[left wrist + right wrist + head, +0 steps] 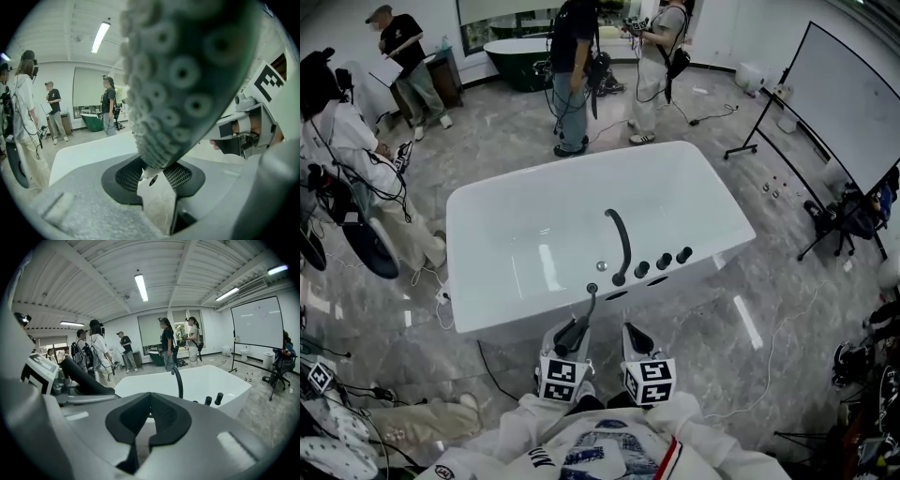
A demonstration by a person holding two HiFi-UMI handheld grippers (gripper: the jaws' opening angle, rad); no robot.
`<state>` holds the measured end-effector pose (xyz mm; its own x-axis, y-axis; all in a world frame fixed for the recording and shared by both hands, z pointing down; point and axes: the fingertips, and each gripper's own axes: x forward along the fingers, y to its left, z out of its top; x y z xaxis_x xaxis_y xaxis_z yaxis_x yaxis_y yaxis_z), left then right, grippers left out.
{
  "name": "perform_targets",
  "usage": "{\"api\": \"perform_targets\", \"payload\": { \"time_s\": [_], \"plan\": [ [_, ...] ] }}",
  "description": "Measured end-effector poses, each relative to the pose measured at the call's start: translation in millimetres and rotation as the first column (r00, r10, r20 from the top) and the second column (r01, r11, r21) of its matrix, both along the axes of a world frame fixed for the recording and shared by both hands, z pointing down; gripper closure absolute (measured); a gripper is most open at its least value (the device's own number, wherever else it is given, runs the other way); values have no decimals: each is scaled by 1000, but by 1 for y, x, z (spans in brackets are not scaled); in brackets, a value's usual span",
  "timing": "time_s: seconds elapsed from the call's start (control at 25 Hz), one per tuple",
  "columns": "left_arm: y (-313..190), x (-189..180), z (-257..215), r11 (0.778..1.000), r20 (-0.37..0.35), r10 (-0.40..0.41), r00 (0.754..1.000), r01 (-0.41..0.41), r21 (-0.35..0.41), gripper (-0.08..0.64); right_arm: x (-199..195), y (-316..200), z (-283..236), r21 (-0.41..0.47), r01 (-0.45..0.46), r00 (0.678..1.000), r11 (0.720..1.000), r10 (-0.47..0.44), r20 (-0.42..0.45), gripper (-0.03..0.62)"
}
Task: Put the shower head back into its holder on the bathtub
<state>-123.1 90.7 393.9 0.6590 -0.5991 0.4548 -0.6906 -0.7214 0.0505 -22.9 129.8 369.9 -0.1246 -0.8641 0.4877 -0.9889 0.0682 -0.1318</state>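
Note:
The white bathtub [516, 202] stands in front of me, with a curved black spout [622, 239] and three black knobs [664, 262] on its near rim. My left gripper [567, 342] is shut on the black shower head [577, 328], just short of that rim. A dark hose runs from the head up to a fitting on the rim [592, 290]. In the left gripper view the head's nozzle face [187, 79] fills the frame above the pads [129, 176]. My right gripper [636, 339] is beside it, shut and holding nothing; its pads [161, 416] meet below the tub [206, 380].
Several people stand around: two behind the tub [572, 66], one at the far left [403, 56], one seated at the left [356, 159]. A whiteboard on a stand [844, 103] is at the right. A green tub [520, 61] is at the back. Cables lie on the marble floor.

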Motion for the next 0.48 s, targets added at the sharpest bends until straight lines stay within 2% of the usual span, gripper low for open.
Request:
{"api": "perform_targets", "payload": {
  "time_s": [0.24,0.48],
  "plan": [
    [-9,8,5,1000,-4,10,1000,-10,-12,425,13,-5,5,-19,-23,1000,1000,23,-6,588],
    [-20,10,12,999,11,-17,1000,17,-38,425,22,-16,11,-40,-3,1000,999,3,2,588]
  ]
}}
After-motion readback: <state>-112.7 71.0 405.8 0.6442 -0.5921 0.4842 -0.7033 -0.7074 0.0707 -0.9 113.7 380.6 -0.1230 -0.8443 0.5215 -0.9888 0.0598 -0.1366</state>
